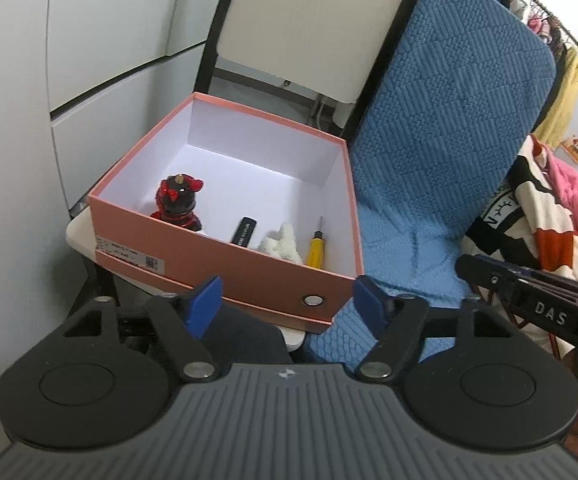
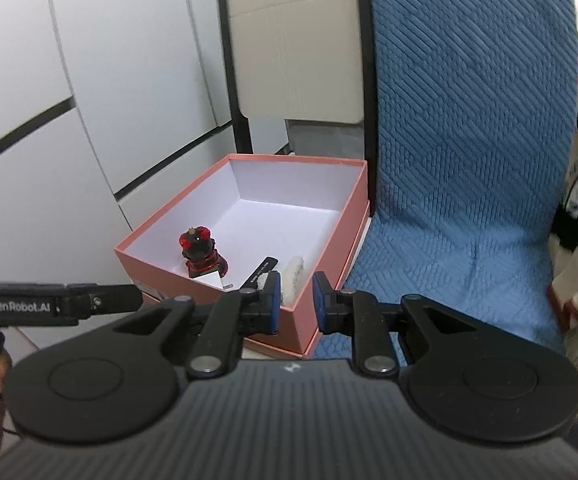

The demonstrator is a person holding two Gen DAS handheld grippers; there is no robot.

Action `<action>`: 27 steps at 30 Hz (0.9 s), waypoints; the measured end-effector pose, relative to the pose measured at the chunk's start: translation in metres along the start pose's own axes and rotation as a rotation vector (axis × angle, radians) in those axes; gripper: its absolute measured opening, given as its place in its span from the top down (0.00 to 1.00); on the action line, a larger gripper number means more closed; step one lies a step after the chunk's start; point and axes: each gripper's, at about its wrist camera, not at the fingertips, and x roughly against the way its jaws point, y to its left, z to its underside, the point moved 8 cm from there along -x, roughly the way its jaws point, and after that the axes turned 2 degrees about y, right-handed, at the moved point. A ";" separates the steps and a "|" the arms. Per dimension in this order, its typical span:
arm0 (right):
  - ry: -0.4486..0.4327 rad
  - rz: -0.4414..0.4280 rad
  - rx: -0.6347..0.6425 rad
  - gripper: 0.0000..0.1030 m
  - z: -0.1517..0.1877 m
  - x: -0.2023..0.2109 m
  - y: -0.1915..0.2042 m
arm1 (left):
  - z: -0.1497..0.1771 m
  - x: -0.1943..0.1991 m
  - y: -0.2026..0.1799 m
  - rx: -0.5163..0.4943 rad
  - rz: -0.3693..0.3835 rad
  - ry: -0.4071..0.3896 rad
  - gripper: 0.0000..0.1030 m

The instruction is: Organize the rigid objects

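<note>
- Two hand-held grippers fill the near edge of the views: the left hand-held gripper (image 1: 287,306) has its blue pads spread wide with nothing between them, hovering just before the near wall of the box; the right hand-held gripper (image 2: 296,304) has its pads drawn narrow, a small gap left and nothing gripped, poised at the box's near right corner.
- One pink box (image 1: 225,256) with a white inside sits open on a small white table (image 1: 77,234), its lid tucked beneath it.
- Four things lie in the box, all toward its near side: one red-and-black figurine (image 1: 179,204) at the left, standing upright; one flat black stick (image 1: 244,231) to its right; one white fluffy piece (image 1: 283,244) next; one yellow-handled screwdriver (image 1: 315,249) at the far right, tip pointing away.
- One blue quilted cushion (image 1: 449,128) covers the seat just right of the box, touching its right wall.
- One folding chair back (image 1: 313,28) stands behind the box.
- Clothes (image 1: 569,200) are heaped at the far right.
</note>
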 end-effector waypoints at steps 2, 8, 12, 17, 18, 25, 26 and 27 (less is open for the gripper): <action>-0.006 0.014 0.016 0.74 -0.001 0.001 0.001 | -0.001 0.000 0.000 0.002 -0.004 -0.003 0.08; -0.005 0.031 -0.015 0.15 -0.002 -0.001 -0.005 | -0.001 -0.002 -0.001 -0.016 -0.029 -0.003 0.03; -0.004 0.028 -0.030 0.13 -0.001 -0.001 -0.010 | -0.001 -0.002 0.000 -0.010 -0.038 -0.001 0.01; 0.002 0.024 -0.030 0.13 0.001 -0.001 -0.010 | 0.000 -0.003 0.002 -0.003 -0.057 0.009 0.01; 0.002 0.024 -0.028 0.13 0.001 -0.001 -0.009 | 0.000 -0.003 0.002 -0.005 -0.069 0.013 0.01; 0.008 0.002 -0.026 0.13 0.003 -0.001 -0.007 | -0.001 -0.002 0.008 0.013 -0.106 0.022 0.01; 0.010 0.000 -0.027 0.13 0.004 -0.002 -0.006 | -0.001 -0.002 0.007 0.012 -0.104 0.022 0.01; 0.011 -0.003 -0.027 0.13 0.004 -0.002 -0.006 | -0.001 -0.001 0.007 0.012 -0.102 0.020 0.01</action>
